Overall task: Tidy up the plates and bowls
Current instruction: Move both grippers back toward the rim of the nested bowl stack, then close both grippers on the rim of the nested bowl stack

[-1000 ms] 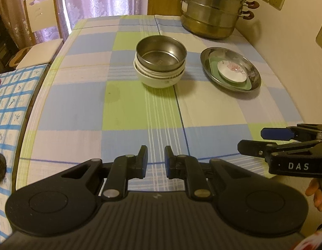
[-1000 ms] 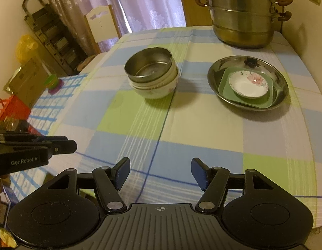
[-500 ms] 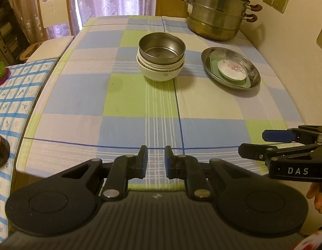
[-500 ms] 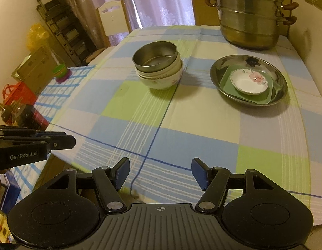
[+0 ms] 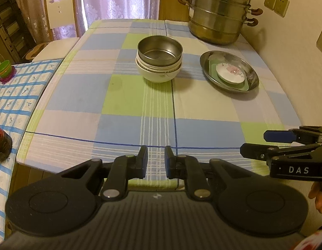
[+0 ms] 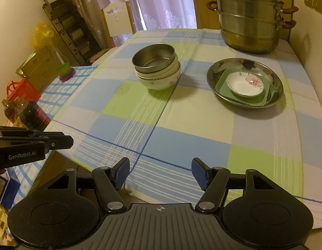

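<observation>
Both grippers have drawn back from the stacked bowls (image 5: 159, 59); left gripper (image 5: 156, 159) nearly closed, right gripper (image 6: 160, 171) spread, neither holding anything.

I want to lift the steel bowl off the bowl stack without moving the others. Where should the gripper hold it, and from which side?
Probably the rim of the steel bowl, from above: one finger inside, one outside. It sits nested in the white bowls, so only its upper wall is exposed. The near side looks easiest for the right gripper, which is open and empty.
</observation>
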Demonstrator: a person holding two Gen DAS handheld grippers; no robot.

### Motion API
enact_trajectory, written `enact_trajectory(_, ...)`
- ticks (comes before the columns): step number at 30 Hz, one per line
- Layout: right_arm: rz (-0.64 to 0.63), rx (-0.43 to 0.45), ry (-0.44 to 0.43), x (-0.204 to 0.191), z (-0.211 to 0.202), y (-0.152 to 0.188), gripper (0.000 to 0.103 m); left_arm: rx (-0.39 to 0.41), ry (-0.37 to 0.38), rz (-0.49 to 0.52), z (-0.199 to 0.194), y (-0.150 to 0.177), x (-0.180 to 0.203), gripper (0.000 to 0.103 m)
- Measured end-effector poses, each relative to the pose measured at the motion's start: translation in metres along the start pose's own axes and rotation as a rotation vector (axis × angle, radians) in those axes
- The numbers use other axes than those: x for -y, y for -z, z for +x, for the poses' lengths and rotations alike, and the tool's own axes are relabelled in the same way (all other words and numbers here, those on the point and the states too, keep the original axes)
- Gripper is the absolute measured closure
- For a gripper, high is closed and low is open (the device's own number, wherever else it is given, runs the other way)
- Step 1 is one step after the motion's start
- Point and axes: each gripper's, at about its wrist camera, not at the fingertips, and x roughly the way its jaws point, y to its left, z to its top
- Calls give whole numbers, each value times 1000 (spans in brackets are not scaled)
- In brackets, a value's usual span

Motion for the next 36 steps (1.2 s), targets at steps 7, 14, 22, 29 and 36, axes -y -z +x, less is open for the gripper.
enact_trajectory(7, -17, 5, -12, 8, -4, 1, 37, 27, -22, -10, -6, 1, 7, 89)
enact_trajectory(14, -26, 4, -23, 13, -1, -1, 37, 51, -38, -16, -8, -4, 6, 89)
enact_trajectory(22, 46, 21, 5, 24, 12, -24, 37, 76, 1, -8, 15, -35, -9, 89)
enact_trajectory(29, 103, 67, 64, 37, 35, -63, 37, 93, 28, 14, 53, -81, -30, 88)
enact_trajectory(36, 139, 135, 60, 38, 69, -109, 38, 107, 58, 42, 94, -130, -53, 88)
